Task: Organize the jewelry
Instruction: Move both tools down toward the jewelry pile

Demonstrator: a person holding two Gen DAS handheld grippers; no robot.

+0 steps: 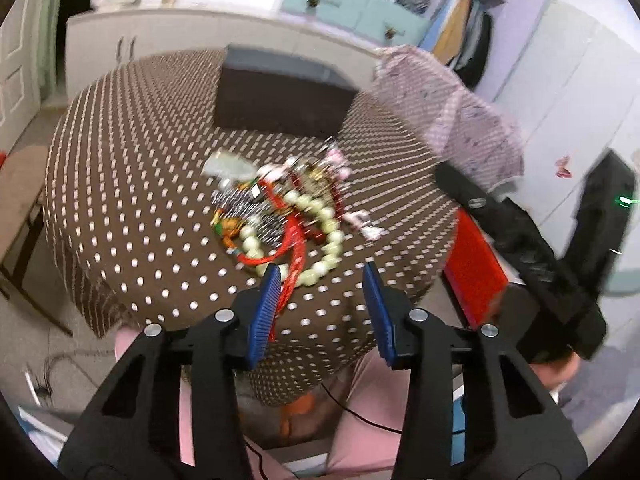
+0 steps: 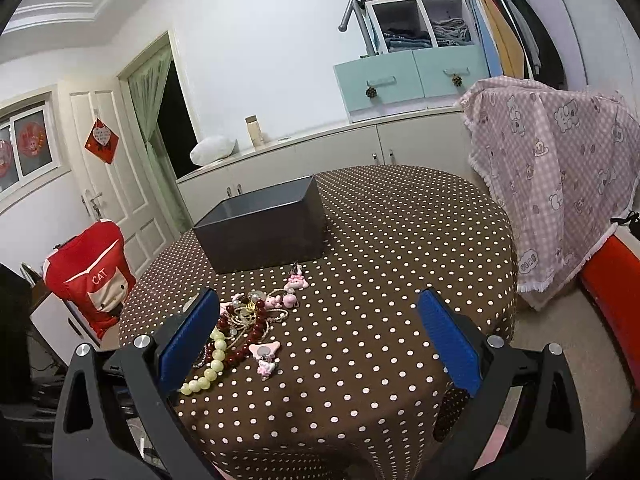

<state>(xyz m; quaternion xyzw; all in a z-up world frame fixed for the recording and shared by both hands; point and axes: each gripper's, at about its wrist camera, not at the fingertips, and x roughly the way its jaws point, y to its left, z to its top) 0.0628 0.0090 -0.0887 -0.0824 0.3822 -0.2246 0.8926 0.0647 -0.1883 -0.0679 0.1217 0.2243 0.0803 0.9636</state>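
Both tongs, left (image 1: 320, 280) and right (image 2: 320, 336), are wide and hold nothing. The beads (image 2: 240, 332) sit tangled on the table (image 2: 380, 280), near the box (image 2: 260, 232). Pull one and the whole knot may drag off the edge.

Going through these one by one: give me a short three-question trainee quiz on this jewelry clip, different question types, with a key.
1. True or false: the dark box lies beyond the jewelry pile on the dotted tablecloth.
2. The left gripper is: A) open, B) shut on the pale bead strand, C) inside the box.
3. Fill in: the right gripper holds ____.

Key: 1 true; 2 A; 3 nothing
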